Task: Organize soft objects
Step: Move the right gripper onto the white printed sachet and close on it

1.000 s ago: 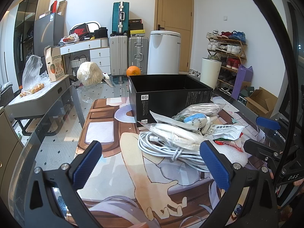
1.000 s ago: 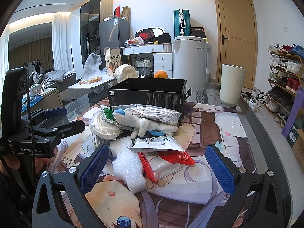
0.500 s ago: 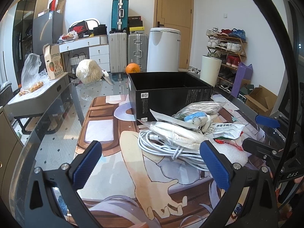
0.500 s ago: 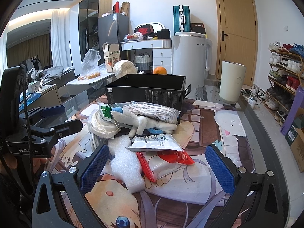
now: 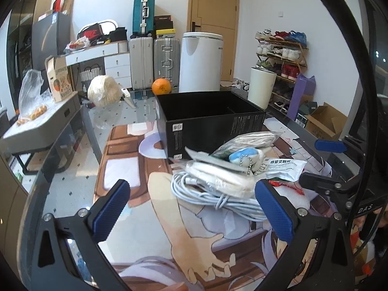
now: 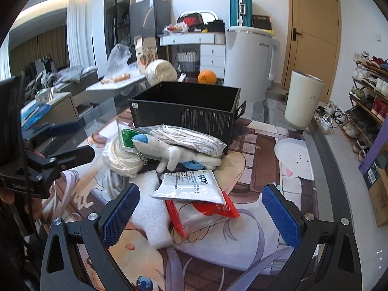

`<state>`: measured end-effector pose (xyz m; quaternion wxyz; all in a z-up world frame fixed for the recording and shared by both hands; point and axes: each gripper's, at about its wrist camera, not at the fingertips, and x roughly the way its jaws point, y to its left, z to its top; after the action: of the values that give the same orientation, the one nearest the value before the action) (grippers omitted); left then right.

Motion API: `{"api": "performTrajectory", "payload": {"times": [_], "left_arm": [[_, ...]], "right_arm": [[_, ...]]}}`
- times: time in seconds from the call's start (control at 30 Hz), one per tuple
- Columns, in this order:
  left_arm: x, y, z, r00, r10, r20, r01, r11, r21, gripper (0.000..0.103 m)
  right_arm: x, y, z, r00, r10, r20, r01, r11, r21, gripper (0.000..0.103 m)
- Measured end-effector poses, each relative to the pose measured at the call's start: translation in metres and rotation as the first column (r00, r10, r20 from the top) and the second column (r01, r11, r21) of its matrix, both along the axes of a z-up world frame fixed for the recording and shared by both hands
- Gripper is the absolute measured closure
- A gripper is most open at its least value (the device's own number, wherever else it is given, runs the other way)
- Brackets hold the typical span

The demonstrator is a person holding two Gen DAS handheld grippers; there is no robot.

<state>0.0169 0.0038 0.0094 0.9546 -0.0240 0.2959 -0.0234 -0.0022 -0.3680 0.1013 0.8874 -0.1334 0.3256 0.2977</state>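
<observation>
Both our grippers are easing closer to the pile: the left gripper [image 5: 194,208] and right gripper [image 6: 201,211] are hanging spread wide, gripping nothing. Beyond them, the plush toy [image 6: 169,150] is lying atop the coiled white cable [image 5: 218,198], touching the black box [image 6: 186,111].

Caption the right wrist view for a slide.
Open right gripper hovers before a white printed pouch, white plush toy and open black cardboard box.
</observation>
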Motion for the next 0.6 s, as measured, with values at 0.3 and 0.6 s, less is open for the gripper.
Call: {"api": "performTrajectory", "payload": {"times": [0.3,0.6], "left_arm": [[0.011,-0.002,-0.003,0.999,-0.031,-0.044,0.031,1.000,-0.001,0.000],[0.014,-0.003,-0.009,0.996,-0.049,-0.072,0.047,0.999,-0.026,0.000]], "right_arm": [[0.029,0.018,-0.013,0.996,0.009,-0.093,-0.017,0.996,-0.086,0.000],[0.048,0.030,-0.025,0.979,0.027,-0.204,-0.053,0.991,-0.120,0.006]]}}
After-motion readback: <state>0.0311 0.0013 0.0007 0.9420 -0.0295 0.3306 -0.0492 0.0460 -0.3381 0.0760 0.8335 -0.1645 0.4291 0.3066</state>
